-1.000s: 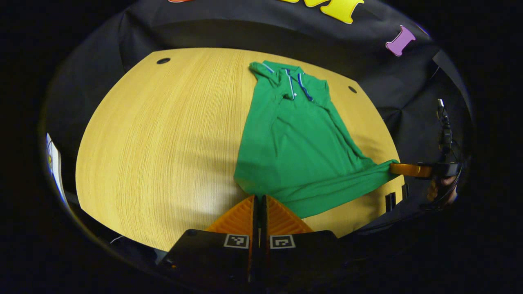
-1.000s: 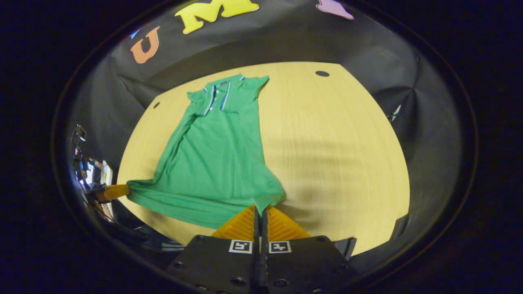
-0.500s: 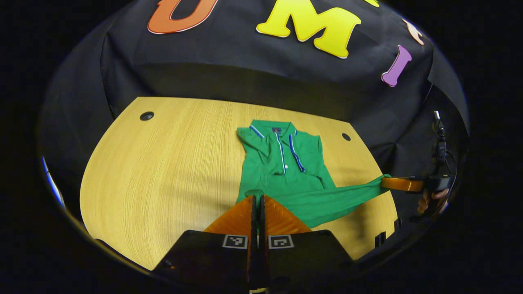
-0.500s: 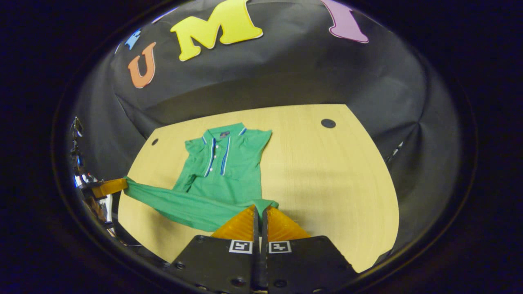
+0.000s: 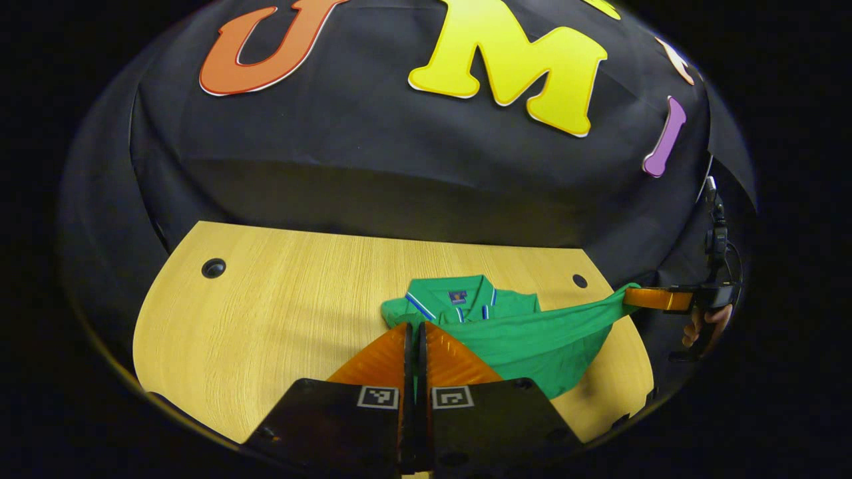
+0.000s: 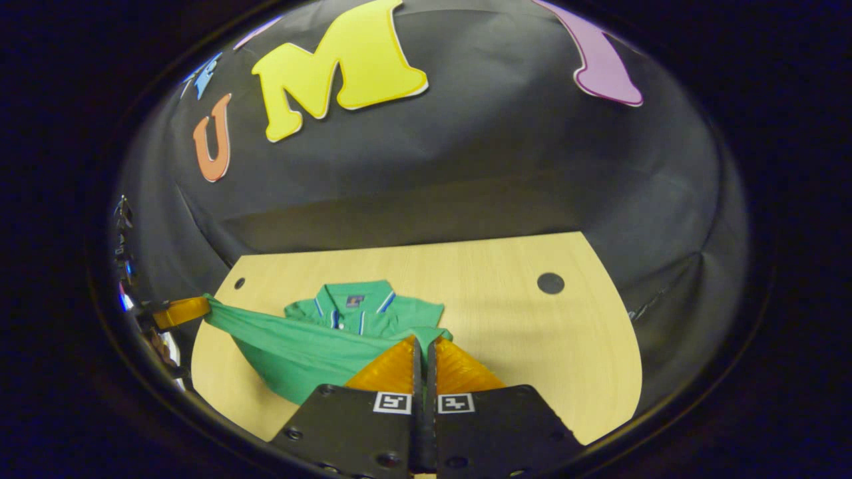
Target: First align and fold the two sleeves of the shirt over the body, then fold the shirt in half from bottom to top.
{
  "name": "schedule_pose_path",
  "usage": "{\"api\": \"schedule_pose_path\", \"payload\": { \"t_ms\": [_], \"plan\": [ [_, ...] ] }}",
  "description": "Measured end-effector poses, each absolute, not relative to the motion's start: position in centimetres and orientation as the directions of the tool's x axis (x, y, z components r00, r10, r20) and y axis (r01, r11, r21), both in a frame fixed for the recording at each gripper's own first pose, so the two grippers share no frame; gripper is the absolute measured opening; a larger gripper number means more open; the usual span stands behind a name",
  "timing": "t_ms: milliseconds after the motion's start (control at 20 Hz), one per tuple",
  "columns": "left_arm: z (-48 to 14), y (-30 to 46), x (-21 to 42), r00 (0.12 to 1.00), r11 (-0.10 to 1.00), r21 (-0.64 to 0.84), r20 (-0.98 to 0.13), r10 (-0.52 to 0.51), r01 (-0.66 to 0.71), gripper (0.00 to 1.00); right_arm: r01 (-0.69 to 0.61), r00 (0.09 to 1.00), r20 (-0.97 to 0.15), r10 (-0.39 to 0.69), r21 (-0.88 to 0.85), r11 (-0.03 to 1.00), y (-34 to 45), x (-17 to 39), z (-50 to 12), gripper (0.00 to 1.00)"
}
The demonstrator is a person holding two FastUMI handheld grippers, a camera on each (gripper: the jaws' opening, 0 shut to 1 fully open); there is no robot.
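A green polo shirt (image 5: 526, 332) with blue-and-white collar trim lies on the wooden table (image 5: 279, 313), its sleeves folded in. My left gripper (image 5: 416, 327) is shut on one bottom corner of the hem. My right gripper (image 6: 421, 340) is shut on the other bottom corner. The hem hangs stretched in the air between the two, lifted over the lower body of the shirt (image 6: 299, 342), close to the collar (image 6: 353, 296). In the left gripper view, the right gripper (image 5: 655, 299) and the hand (image 5: 705, 326) holding it appear at the right edge.
The table has round cable holes near its far corners (image 5: 213, 268) (image 5: 580, 281) (image 6: 550, 283). The black cloth wall rises right behind the table's far edge. Bare wood lies to the left of the shirt in the left gripper view.
Both grippers have lifted the hem and carried it forward over the shirt toward the collar. The flat body that showed before is now mostly covered by the raised fabric.
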State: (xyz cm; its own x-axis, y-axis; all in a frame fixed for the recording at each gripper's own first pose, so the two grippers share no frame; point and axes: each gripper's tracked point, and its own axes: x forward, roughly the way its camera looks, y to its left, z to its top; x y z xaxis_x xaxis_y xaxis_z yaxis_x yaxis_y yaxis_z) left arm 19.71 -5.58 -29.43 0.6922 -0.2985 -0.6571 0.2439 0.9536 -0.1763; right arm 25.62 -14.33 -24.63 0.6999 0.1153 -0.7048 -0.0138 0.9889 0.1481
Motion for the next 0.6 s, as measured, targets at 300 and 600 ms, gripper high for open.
{"api": "schedule_pose_path", "payload": {
  "t_ms": [300,600],
  "plan": [
    [-34.3,-5.0,27.0,0.719,0.967,-0.166,-0.646,-0.256,0.195,0.06,-0.033,0.71,-0.692,0.132,0.155,0.987,-14.2,34.0,-27.4,0.0],
    [-40.8,-5.0,29.8,0.716,0.979,-0.142,-0.668,-0.201,0.143,0.06,-0.043,0.664,-0.735,0.136,0.144,0.989,-13.9,36.8,-34.5,0.0]
  ]
}}
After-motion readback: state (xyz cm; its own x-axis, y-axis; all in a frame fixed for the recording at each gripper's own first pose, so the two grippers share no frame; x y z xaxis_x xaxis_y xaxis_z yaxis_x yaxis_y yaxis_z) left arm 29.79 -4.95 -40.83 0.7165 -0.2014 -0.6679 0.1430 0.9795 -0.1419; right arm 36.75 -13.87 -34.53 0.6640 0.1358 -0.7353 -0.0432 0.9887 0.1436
